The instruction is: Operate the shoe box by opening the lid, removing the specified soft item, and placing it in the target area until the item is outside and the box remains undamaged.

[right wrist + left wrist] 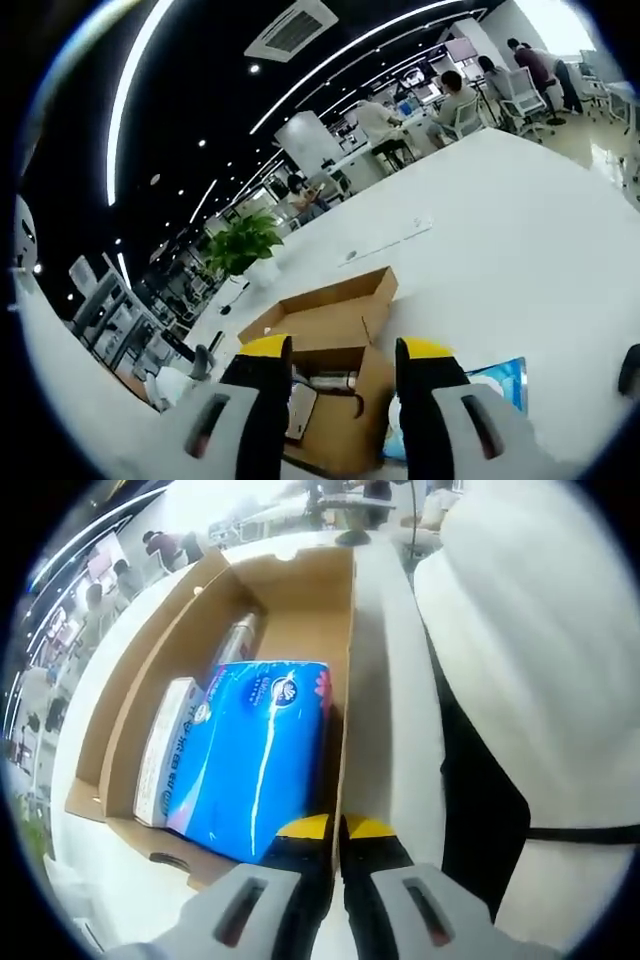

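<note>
Left gripper view: left hand-held gripper is clamped on the near side wall of the open shoe box, one yellow tip inside, one outside. Box sits on the white bench. Inside: blue tissue pack lying flat against that wall, a white carton beside it, and something silvery behind, partly hidden, can't identify. A person's white sleeve covers the right side.

Right gripper view: right hand-held gripper has its jaws spread apart, holding nothing, above the bench. Between the jaws, a brown cardboard box with flap up; contents mostly hidden by the jaws. A blue pack edge shows right of the jaw, possibly tissue, cut off. Potted plant behind.
</note>
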`<state>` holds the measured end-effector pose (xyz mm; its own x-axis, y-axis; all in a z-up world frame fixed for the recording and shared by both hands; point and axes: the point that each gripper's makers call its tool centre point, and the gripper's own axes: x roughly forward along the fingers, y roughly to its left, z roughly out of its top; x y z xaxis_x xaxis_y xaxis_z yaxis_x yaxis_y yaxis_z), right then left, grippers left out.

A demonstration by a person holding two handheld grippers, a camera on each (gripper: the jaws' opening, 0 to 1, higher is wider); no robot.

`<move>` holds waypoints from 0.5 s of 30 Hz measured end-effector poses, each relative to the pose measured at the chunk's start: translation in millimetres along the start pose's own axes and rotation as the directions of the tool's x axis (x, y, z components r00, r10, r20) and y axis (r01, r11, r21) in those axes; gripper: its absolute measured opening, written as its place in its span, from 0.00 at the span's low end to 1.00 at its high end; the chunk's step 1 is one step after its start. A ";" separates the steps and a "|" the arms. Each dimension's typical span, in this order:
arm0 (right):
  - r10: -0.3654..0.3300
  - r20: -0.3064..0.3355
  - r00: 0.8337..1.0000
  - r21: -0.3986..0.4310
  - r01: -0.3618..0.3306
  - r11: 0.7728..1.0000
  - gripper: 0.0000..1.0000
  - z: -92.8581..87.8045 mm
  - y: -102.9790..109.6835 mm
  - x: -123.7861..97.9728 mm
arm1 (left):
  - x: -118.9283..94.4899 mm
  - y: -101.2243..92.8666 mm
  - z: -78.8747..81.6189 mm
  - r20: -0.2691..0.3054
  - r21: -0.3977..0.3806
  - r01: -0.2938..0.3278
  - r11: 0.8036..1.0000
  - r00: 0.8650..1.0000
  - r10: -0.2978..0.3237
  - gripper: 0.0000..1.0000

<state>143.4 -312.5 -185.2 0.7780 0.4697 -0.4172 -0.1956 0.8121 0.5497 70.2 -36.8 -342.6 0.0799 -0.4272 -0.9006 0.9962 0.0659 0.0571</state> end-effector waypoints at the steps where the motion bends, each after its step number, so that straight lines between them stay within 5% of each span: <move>1: -0.017 -0.030 0.999 -0.016 0.016 1.000 0.31 -3.8 -1.9 0.7 | 0.0 -0.2 -0.1 0.003 0.005 -0.005 1.000 1.000 0.005 0.02; 7: -0.018 -0.072 0.997 -0.228 0.001 0.974 0.33 -3.2 13.4 10.9 | 0.2 0.2 0.4 0.009 0.015 -0.001 1.000 1.000 0.000 0.02; 15: 0.012 -0.063 0.998 -0.241 -0.027 0.970 0.36 3.2 27.0 13.8 | -0.4 -0.5 1.3 0.018 0.030 -0.008 1.000 1.000 0.008 0.02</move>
<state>150.8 -285.3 -173.8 0.7365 0.5004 -0.4552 -0.3543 0.8586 0.3705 69.7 -37.8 -341.7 0.0882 -0.4427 -0.8923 0.9961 0.0427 0.0773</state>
